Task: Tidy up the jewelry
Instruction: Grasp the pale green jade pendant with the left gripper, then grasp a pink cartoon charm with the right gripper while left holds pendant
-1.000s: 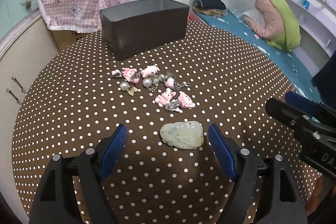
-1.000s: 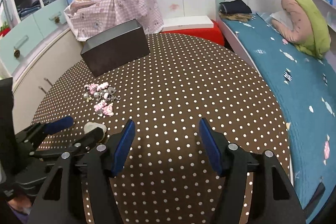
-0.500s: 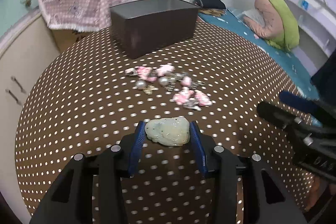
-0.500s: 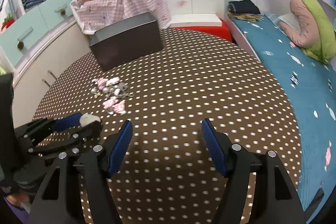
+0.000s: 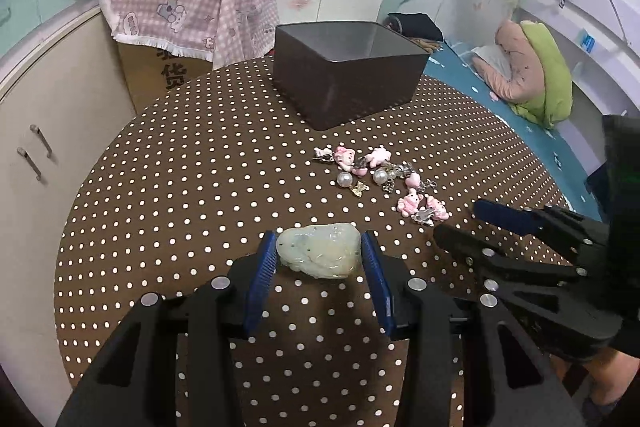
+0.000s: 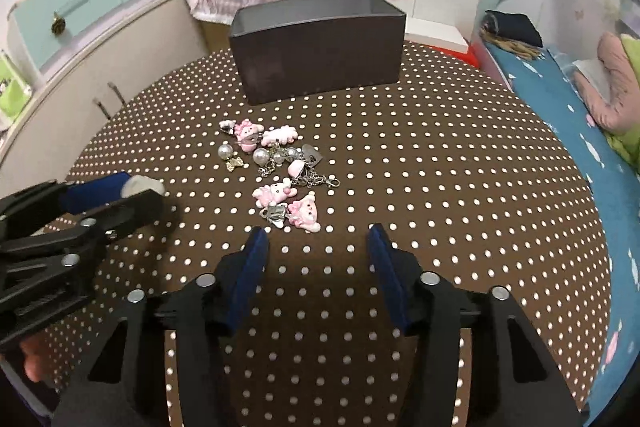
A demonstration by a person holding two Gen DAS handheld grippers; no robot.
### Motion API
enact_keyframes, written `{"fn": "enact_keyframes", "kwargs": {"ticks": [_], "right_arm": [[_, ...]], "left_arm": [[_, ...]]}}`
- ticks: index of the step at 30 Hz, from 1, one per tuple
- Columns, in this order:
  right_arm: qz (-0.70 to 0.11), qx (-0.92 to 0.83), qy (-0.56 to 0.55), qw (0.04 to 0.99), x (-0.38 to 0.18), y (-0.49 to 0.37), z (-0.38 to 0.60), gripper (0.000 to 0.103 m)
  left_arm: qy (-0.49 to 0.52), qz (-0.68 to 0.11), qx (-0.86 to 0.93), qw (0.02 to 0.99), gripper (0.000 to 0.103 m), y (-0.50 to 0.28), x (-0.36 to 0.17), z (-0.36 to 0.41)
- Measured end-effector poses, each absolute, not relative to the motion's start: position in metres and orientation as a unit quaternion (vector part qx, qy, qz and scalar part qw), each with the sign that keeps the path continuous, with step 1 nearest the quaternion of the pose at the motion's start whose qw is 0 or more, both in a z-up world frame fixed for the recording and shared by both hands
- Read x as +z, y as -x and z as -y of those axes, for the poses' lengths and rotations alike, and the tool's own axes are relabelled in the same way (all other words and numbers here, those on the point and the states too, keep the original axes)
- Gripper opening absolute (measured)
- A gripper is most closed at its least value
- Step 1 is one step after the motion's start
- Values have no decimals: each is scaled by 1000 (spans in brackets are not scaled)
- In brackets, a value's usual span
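Note:
My left gripper is shut on a pale green jade pendant and holds it above the polka-dot table. The pendant also shows in the right wrist view, between the left gripper's fingers. A cluster of pink charms and pearl pieces lies on the table in front of a dark open box. My right gripper is open and empty, just short of the charm cluster. The box stands beyond the charms.
A pink checked cloth covers a cardboard box beyond the table's far left. A cabinet stands at the left. A bed with a teal sheet lies to the right.
My left gripper closed on the jade pendant and lifted it, turning left. My right gripper moved left and forward toward the charm cluster.

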State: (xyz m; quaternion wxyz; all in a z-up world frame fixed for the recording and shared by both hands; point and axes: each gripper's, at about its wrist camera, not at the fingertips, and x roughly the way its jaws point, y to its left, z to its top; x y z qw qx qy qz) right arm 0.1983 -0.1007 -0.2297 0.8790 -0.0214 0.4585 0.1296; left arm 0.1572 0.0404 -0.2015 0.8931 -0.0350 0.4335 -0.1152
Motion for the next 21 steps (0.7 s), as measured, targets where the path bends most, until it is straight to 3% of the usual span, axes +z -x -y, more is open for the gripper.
{"fn": "enact_keyframes", "kwargs": {"ticks": [3,6,8,11,15,17,21], "right_arm": [[-458,135,29,878,-231,-203,97,46],[-456,139,41,878,-230,-209,92,36],[-458,146,43,876,-229,-211,90,21],[-457,158,49,874,-228,-211,85,15],[-455,165,38,874,-227,-209,88,13],[-453,167,31,875,-225,-206,93,4],[-445,169,25,879,-216,-200,100,4]], "left_arm": [[37,-433,-121,892,41,-160,-202,-44],[41,-436,-124,891,41,-162,-203,-45],[44,-438,-126,889,41,-164,-204,-46],[48,-439,-129,888,41,-167,-204,-46],[50,-439,-133,887,41,-169,-202,-46],[49,-437,-135,888,41,-169,-200,-45],[47,-432,-140,890,41,-172,-195,-42]]}}
